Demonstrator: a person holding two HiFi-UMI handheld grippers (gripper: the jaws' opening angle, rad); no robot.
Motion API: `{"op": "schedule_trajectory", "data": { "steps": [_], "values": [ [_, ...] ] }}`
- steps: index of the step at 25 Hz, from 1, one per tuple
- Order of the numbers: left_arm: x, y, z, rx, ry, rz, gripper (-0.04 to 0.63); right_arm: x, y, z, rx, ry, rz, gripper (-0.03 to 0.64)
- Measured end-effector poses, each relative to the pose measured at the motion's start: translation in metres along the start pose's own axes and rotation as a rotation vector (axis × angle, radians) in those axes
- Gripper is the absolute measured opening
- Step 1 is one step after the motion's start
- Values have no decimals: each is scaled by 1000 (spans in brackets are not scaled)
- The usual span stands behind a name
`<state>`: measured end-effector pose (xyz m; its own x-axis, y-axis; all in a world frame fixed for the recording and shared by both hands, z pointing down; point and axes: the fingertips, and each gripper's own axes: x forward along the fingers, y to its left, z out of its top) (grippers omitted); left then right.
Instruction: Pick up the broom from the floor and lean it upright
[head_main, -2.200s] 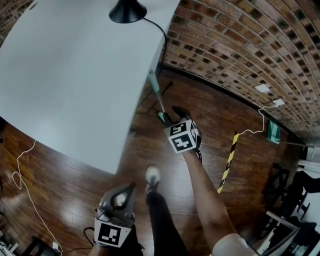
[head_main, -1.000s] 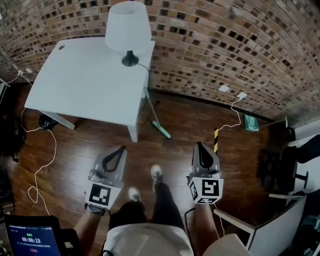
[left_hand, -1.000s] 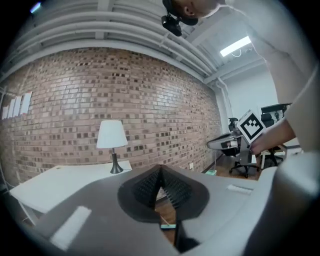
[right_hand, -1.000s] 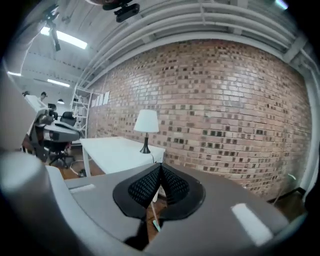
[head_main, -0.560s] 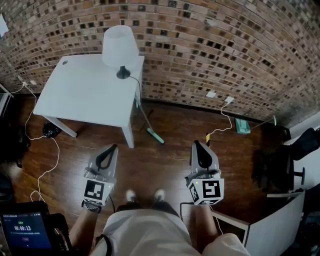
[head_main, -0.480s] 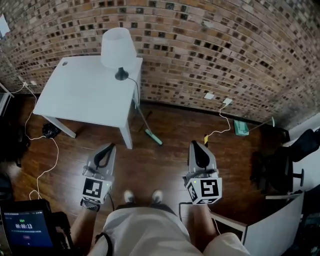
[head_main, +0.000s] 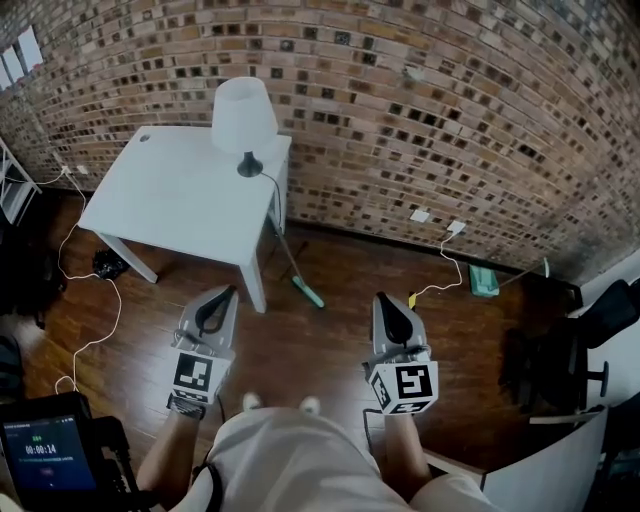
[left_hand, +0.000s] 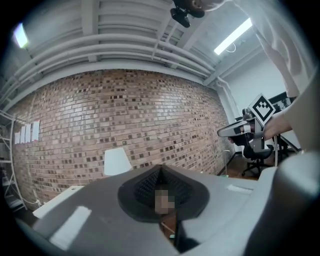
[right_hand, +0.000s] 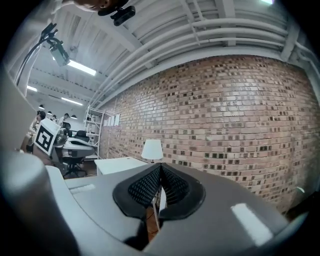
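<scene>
Ahead, broom (head_main: 308, 293) propped against table (head_main: 170, 195) under lamp (head_main: 243, 110); left gripper (head_main: 221, 297), right gripper (head_main: 384, 302) clenched, empty.

Open floor (head_main: 330, 325) beside table (head_main: 170, 200), before wall (head_main: 430, 110)

One table (head_main: 170, 195), one lamp (head_main: 243, 112) and one broom (head_main: 306, 291) sit in the upper left. Two grippers show low in the frame: the left gripper (head_main: 230, 292) and the right gripper (head_main: 381, 298). Two shoes (head_main: 250, 401) show at the bottom. Two cables (head_main: 118, 308) cross the floor. One screen (head_main: 45, 455) fills the lower left corner, and one green box (head_main: 483, 280) lies at the right.
</scene>
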<state>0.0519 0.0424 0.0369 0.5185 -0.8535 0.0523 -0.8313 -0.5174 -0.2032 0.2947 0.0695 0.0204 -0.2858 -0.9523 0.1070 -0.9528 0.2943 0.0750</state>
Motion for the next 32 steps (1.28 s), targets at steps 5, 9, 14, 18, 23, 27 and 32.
{"op": "schedule_trajectory", "data": {
  "steps": [5, 9, 14, 18, 23, 27, 32],
  "values": [
    [-14, 14, -3, 20, 17, 11, 0, 2, 7, -2, 16, 6, -5, 14],
    [-25, 20, -6, 22, 10, -3, 0, -2, 19, -8, 15, 17, -22, 14],
    [-37, 30, -9, -4, 1, -59, 0, -12, 36, -5, 28, 58, -68, 14],
    [-70, 28, -44, -21, 64, -94, 0, -39, 61, -25, 48, 123, -113, 14],
    [-105, 41, -73, -63, 120, -71, 0, -69, 97, -47, 86, 181, -121, 14],
    [-136, 15, -75, -105, 124, -65, 0, -107, 99, -65, 129, 203, -136, 14],
    [-192, -50, -61, -85, 111, -84, 0, -177, 118, -54, 76, 155, -63, 14]
  ]
}}
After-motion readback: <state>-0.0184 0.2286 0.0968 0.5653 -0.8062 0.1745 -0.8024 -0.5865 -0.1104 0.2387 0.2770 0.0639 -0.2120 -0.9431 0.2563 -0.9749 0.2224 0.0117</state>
